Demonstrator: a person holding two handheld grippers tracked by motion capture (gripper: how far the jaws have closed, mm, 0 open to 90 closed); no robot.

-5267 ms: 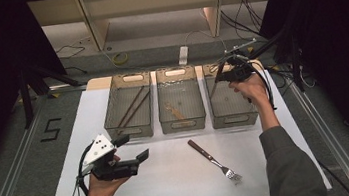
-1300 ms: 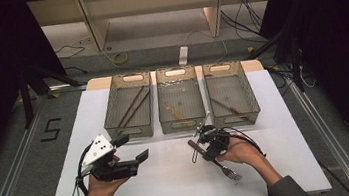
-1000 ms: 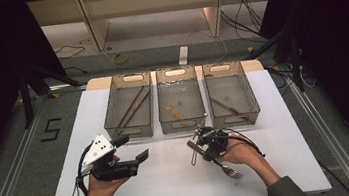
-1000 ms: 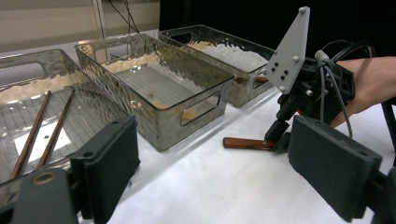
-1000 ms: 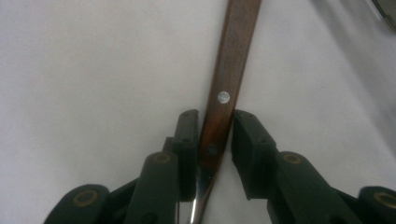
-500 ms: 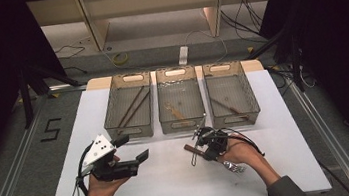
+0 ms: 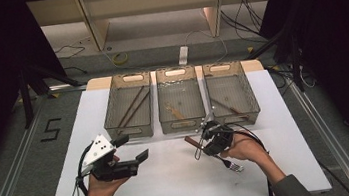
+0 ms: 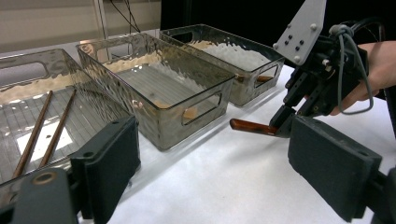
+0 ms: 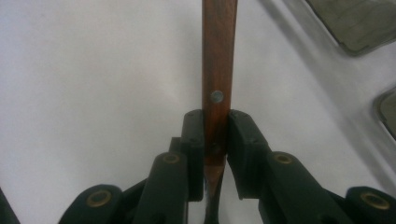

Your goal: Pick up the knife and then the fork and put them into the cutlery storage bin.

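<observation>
At the near edge of a white table, a person's two hands each hold a two-jaw gripper. The left gripper, nearest the person's left side, hovers above the tabletop with its jaws spread wide and nothing between them; in the left gripper view its two dark pads frame the scene ahead. To its right, the right gripper is clamped on a wooden-handled fork. The right gripper view shows the jaws pressed against both sides of the brown handle, just below a metal rivet, with the handle running straight away from the camera. In the high view the fork lies diagonally, its handle end pointing toward the trays and its metal tines close to the person's right hand; whether the tines touch the table cannot be told.

Just beyond the grippers, three clear plastic trays stand side by side. The left tray holds two long brown sticks. The middle tray contains a small brownish utensil. The right tray holds a dark-handled item lying diagonally.
</observation>
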